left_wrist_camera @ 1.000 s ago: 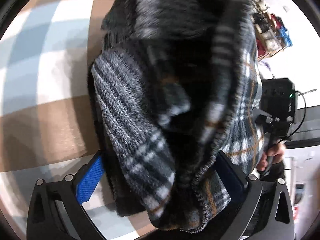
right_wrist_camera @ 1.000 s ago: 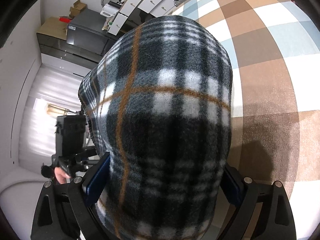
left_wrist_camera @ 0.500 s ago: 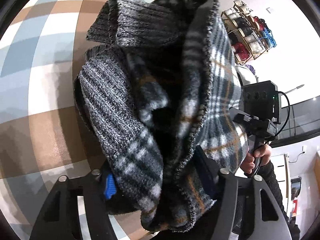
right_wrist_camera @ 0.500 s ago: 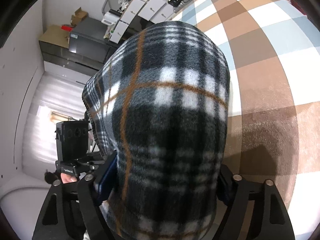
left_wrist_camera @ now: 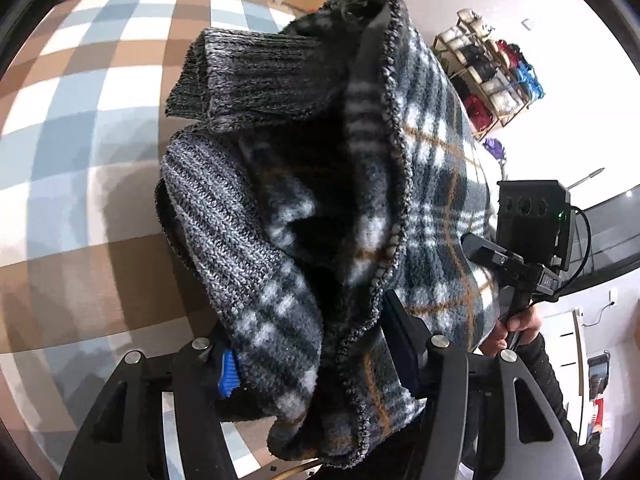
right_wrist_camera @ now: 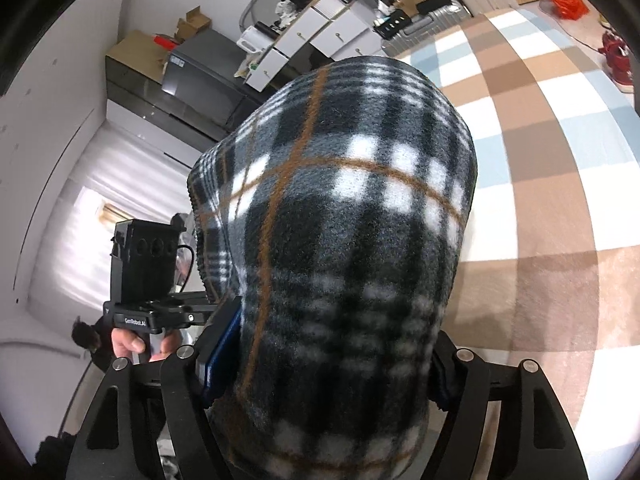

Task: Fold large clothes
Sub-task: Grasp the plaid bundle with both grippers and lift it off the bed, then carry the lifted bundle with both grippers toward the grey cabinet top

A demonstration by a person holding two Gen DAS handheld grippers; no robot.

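Note:
A grey, black and white plaid fleece garment (left_wrist_camera: 432, 208) with orange lines and grey ribbed knit cuffs (left_wrist_camera: 224, 216) hangs bunched in the air. My left gripper (left_wrist_camera: 312, 360) is shut on a thick fold of it with a cuff beside it. My right gripper (right_wrist_camera: 324, 364) is shut on another plaid part (right_wrist_camera: 352, 208) that drapes over and hides its fingertips. Each view shows the other gripper: the right one in the left wrist view (left_wrist_camera: 528, 240), the left one in the right wrist view (right_wrist_camera: 144, 276).
A brown, blue and white checked carpet (left_wrist_camera: 80, 128) lies below. A rack of shoes (left_wrist_camera: 492, 76) stands by the wall. Cabinets, boxes and a suitcase (right_wrist_camera: 424, 20) line the far wall. Red shoes (right_wrist_camera: 616, 56) sit at the carpet's edge.
Both grippers have closed tighter on the garment and lifted it. The views have tilted up, showing more of the room.

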